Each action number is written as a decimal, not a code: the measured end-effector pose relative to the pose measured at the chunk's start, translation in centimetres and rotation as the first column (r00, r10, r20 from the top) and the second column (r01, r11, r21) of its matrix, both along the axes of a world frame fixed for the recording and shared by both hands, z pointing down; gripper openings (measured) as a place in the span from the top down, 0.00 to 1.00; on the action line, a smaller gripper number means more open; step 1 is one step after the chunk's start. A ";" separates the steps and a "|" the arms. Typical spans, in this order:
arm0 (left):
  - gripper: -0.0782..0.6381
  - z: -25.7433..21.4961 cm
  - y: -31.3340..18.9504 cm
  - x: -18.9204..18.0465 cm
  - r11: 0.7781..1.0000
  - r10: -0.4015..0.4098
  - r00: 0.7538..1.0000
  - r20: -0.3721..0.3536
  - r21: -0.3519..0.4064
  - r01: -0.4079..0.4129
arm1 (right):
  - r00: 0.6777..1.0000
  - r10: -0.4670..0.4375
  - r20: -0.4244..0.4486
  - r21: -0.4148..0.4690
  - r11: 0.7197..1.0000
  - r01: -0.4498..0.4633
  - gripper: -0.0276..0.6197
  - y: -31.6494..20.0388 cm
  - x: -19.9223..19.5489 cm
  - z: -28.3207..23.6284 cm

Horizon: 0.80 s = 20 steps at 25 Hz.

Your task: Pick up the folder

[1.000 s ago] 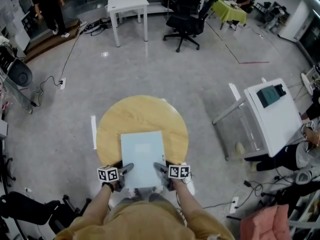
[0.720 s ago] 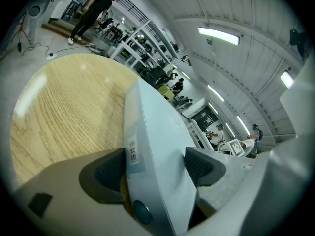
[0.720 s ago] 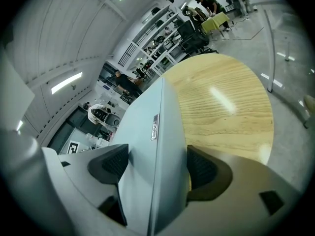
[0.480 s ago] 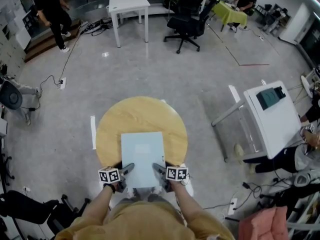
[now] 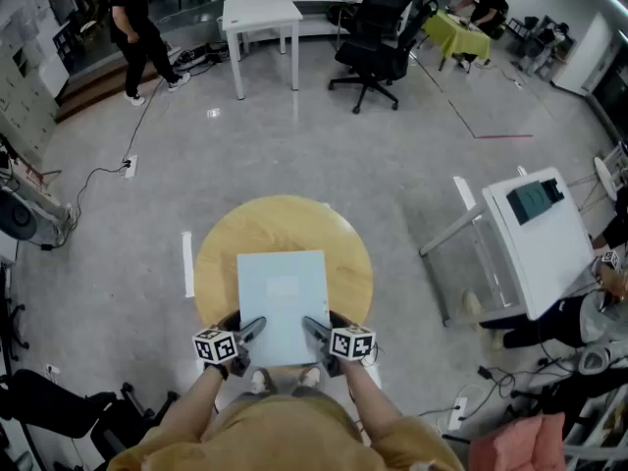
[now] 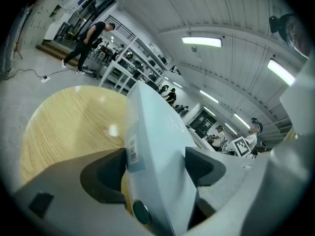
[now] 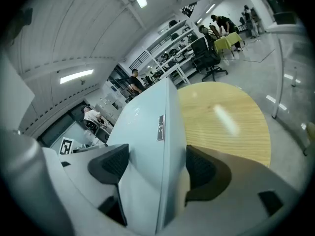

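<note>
A pale blue folder (image 5: 283, 302) lies over the near half of a round wooden table (image 5: 275, 229), its near edge reaching past the table's rim. My left gripper (image 5: 250, 334) is shut on its near left corner, and the right gripper (image 5: 312, 330) is shut on the near right corner. In the left gripper view the folder (image 6: 157, 146) fills the gap between the dark pads (image 6: 106, 173) of the left gripper (image 6: 155, 168). The right gripper view shows the folder (image 7: 147, 132) clamped the same way in the right gripper (image 7: 155, 168). I cannot tell whether its far edge rests on the table.
A white desk (image 5: 549, 234) with a dark tablet stands to the right, a seated person beside it. Farther back are a white table (image 5: 260, 13), a black office chair (image 5: 378, 42) and a walking person (image 5: 137, 27). Cables lie on the grey floor at the left.
Both grippers keep their hold on the folder, which has barely shifted. The person at the back left has walked to the right.
</note>
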State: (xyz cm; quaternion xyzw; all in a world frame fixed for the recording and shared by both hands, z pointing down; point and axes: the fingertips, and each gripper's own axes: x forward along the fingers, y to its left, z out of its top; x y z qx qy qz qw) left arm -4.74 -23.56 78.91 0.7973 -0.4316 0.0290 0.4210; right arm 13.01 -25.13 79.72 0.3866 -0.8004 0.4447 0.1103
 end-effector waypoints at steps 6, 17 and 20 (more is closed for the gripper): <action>0.37 -3.2 -0.6 -0.2 0.995 0.011 0.999 0.032 0.096 -0.014 | 1.000 -0.021 -0.023 0.063 0.998 0.022 0.43 -0.2 0.1 -0.7; 0.37 -12.2 -2.1 -1.9 0.946 -0.028 0.996 0.081 0.325 0.000 | 0.999 -0.049 0.019 0.269 0.962 0.042 0.43 -2.4 -2.4 -9.6; 0.37 -15.4 -2.2 -2.5 0.916 -0.039 0.994 0.098 0.401 -0.003 | 0.998 -0.052 0.027 0.338 0.940 0.039 0.43 -2.8 -3.0 -12.6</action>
